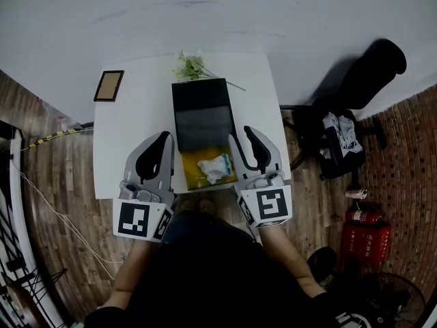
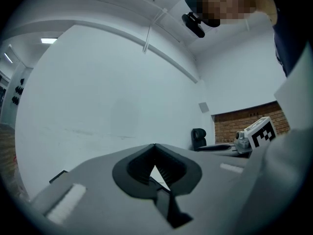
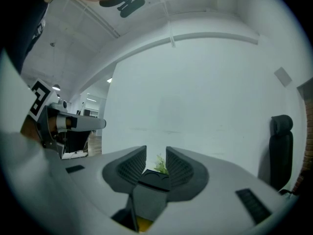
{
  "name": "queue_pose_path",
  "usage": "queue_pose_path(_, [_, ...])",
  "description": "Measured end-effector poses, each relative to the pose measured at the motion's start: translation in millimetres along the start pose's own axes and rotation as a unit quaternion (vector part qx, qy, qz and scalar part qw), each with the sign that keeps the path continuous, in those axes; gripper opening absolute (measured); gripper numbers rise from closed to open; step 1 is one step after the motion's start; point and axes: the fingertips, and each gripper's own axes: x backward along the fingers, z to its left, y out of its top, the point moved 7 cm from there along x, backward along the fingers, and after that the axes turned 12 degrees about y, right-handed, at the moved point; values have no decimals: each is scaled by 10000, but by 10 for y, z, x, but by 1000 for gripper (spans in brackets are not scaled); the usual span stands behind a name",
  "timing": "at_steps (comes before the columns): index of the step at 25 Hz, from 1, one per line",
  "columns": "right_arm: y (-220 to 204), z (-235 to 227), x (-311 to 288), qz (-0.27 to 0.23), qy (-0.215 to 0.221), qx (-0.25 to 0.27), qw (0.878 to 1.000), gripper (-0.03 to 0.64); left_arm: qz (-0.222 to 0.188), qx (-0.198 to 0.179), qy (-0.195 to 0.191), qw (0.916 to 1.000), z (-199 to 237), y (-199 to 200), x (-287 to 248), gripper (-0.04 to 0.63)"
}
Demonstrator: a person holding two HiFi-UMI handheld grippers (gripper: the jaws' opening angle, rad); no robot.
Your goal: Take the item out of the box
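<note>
A black box (image 1: 200, 115) lies open in the middle of the white table (image 1: 133, 125), its lid folded back. In its yellow front compartment lies a white and teal packet (image 1: 217, 166). My left gripper (image 1: 164, 137) hovers just left of the box's front half; in the left gripper view its jaws (image 2: 155, 148) meet at the tips, with nothing seen between them. My right gripper (image 1: 247, 132) hovers just right of the box. In the right gripper view its jaws (image 3: 156, 155) stand slightly apart, with the box's black edge (image 3: 154, 180) showing below and beyond the gap.
A green plant sprig (image 1: 192, 65) lies behind the box, and a brown framed panel (image 1: 108, 85) sits at the table's far left corner. A black office chair (image 1: 348, 135) and red fire extinguishers (image 1: 365, 234) stand on the floor to the right.
</note>
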Motion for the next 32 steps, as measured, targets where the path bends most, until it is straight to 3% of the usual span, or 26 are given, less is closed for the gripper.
queue_pose_path(18, [-909,135,-191,1211,102,-200,9924,117,813,43,-273,9963,182,-563,-161,11])
queue_pose_path(26, [-1312,208,-225,1769,407,-292,9830,118,1037,-3,-323,9941,195,-718,-184,11])
queue_pose_path(32, [-1599,283,-202,2347,758,-357,9685,124,1144,-13,-368,9927,164,-788,-173,11])
